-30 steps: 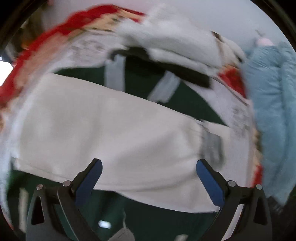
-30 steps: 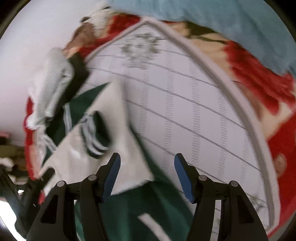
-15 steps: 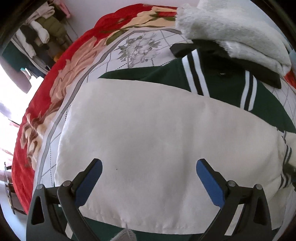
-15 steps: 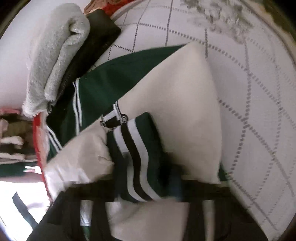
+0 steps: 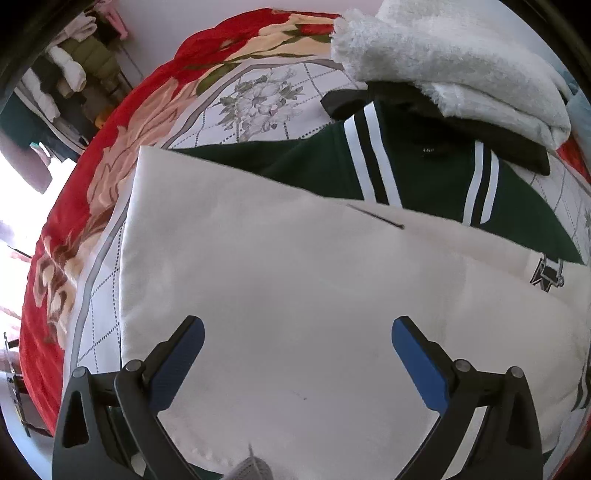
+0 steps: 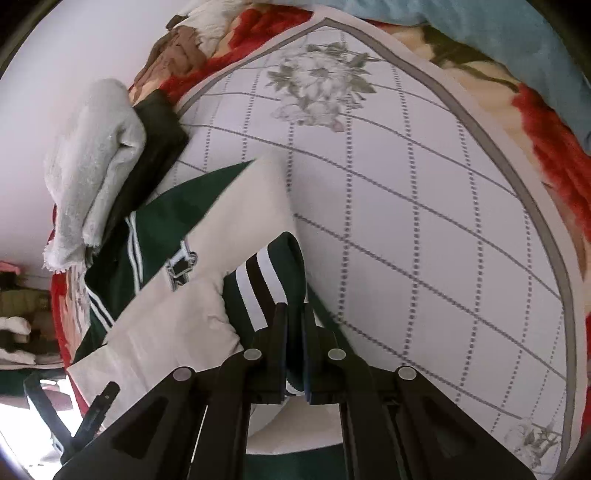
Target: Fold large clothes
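A green varsity jacket (image 5: 424, 177) with cream sleeves and striped collar lies on a bed. A cream sleeve (image 5: 295, 295) is folded across its body and fills the left wrist view. My left gripper (image 5: 297, 328) is open just above that sleeve, holding nothing. In the right wrist view my right gripper (image 6: 293, 314) is shut on the striped green cuff (image 6: 266, 280) of a cream sleeve (image 6: 243, 218), lifted a little over the bed.
A white fleece (image 5: 461, 62) on a black folded garment (image 5: 443, 110) lies beyond the collar; both show in the right wrist view (image 6: 88, 177). The quilt (image 6: 406, 221) is white-checked with a red floral border. A blue blanket (image 6: 480, 33) lies at the far edge.
My right gripper closed on the striped cuff and lifted it. My left gripper stayed open and drew closer over the cream sleeve.
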A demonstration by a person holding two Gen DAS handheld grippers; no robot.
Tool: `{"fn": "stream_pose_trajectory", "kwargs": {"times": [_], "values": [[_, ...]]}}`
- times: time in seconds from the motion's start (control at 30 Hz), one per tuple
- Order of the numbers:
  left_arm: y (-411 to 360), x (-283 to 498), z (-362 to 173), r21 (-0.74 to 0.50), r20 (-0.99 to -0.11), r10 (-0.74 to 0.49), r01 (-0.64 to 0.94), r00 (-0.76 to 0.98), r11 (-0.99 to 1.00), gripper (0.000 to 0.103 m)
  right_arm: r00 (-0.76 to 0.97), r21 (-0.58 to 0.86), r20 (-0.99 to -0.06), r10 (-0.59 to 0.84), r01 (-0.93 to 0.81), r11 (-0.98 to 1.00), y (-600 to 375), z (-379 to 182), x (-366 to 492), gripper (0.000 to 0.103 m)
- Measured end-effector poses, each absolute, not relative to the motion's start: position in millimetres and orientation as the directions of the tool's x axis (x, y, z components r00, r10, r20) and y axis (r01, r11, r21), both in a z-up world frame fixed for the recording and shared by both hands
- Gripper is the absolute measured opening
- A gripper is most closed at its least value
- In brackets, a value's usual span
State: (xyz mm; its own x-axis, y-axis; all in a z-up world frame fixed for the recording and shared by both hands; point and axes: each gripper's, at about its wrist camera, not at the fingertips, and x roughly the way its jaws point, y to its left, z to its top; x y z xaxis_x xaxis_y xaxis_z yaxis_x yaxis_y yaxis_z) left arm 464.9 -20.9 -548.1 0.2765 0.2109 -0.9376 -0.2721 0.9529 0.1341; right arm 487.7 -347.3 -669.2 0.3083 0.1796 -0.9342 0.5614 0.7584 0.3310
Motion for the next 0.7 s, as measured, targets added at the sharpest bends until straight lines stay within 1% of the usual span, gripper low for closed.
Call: {"fn": "stream_pose_trajectory", "kwargs": {"times": [0.13,0.2,0.27,0.3,0.37,0.47,0.6,0.63,0.7], "values": [[-18.9,462.7,-558.1,0.141,-0.944,0.213,-0.274,0.253,0.951,0.103,0.247,0.297,-0.951,0.186,0.564,0.77,-348.7,-685.6,485.0,0.007],[-18.6,461.4,-563.3,0.144,-0.948,0.212,-0.272,0.239,0.951,0.103,0.202,0.284,-0.958,0.205,0.544,0.79,-346.8,-692.8,486.6,0.011],[-18.8,458.9,-566.9,0.142,-0.951,0.206,-0.27,0.23,0.952,0.103,0.192,0.3,-0.954,0.232,0.546,0.782,-348.3,-694.5,486.4,0.019],[-19.2,457.5,-567.7,0.142,-0.952,0.206,-0.268,0.229,0.953,0.103,0.189,0.294,-0.955,0.227,0.546,0.784,-348.9,-693.3,485.7,0.02],[-20.5,454.6,-568.7,0.142,-0.952,0.204,-0.262,0.228,0.955,0.103,0.197,0.251,-0.966,0.17,0.535,0.806,-349.0,-682.3,483.9,0.023],[-20.8,451.1,-570.1,0.141,-0.955,0.201,-0.259,0.219,0.956,0.103,0.268,0.219,-0.959,0.092,0.497,0.84,-341.2,-657.2,478.2,0.023],[-19.7,449.7,-572.8,0.158,-0.952,0.213,-0.244,0.219,0.957,0.103,0.37,0.283,-0.919,0.136,0.379,0.881,-317.8,-638.6,475.6,0.023],[-18.1,450.0,-577.3,0.159,-0.954,0.211,-0.237,0.213,0.959,0.103,0.36,0.286,-0.919,0.158,0.334,0.898,-308.3,-643.6,478.1,0.023],[-16.4,451.6,-589.6,0.162,-0.957,0.206,-0.212,0.205,0.964,0.103,0.256,0.252,-0.951,0.175,0.311,0.916,-296.5,-671.8,484.0,0.023]]}}
